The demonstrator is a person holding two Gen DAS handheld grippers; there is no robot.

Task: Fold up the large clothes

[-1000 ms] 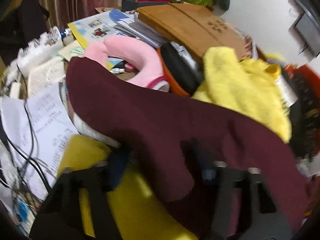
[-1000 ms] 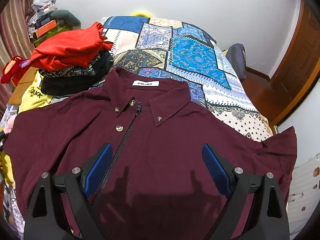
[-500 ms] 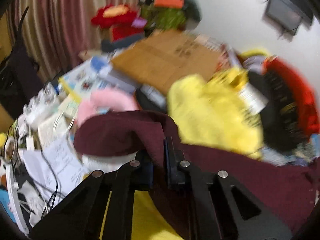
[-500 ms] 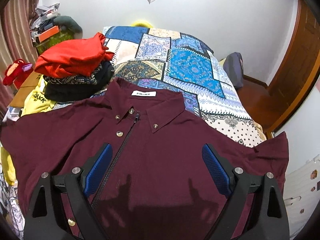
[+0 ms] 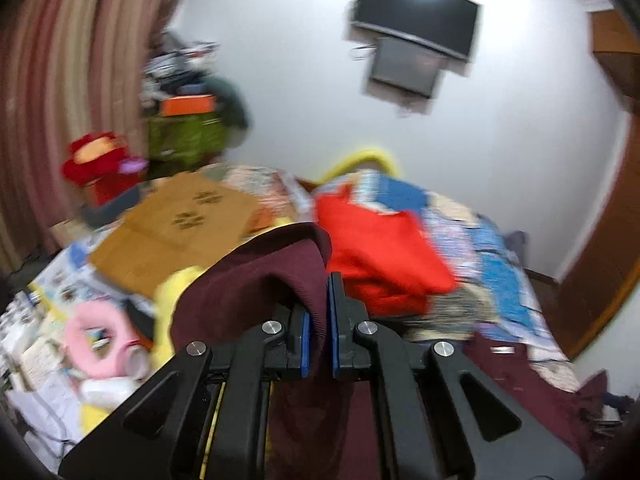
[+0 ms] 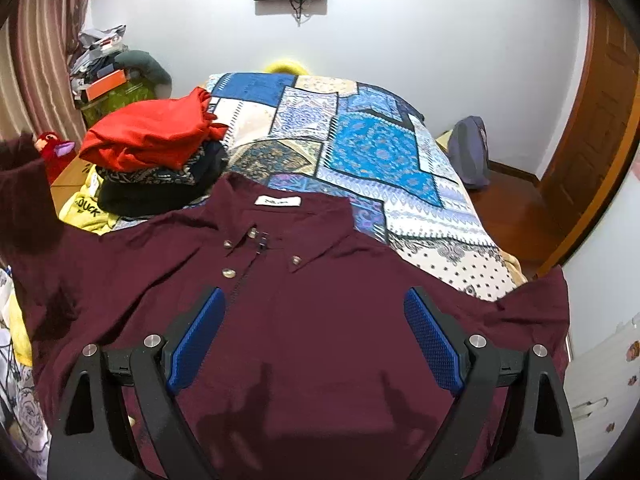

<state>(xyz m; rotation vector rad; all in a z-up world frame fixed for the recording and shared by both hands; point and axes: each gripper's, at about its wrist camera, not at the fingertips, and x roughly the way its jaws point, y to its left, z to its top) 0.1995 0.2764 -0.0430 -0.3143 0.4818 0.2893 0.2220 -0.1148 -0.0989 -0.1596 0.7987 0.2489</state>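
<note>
Since a second ago your left gripper [image 5: 317,332] pinched and raised the sleeve; the maroon shirt [image 6: 320,320] lies on the bed [image 6: 400,152]. Right gripper [image 6: 316,340] fingers spread above it. Yanking may drag the body askew.

The left wrist view rides low at the bed's cluttered side, looking up along its closed fingers, very near the maroon shirt [image 5: 256,280], toward the wall screen [image 5: 416,28]. The right wrist view hovers above the shirt [image 6: 320,320], facing down the patchwork bedspread [image 6: 360,148]. Both share the red clothes pile [image 6: 148,136] and screen
</note>
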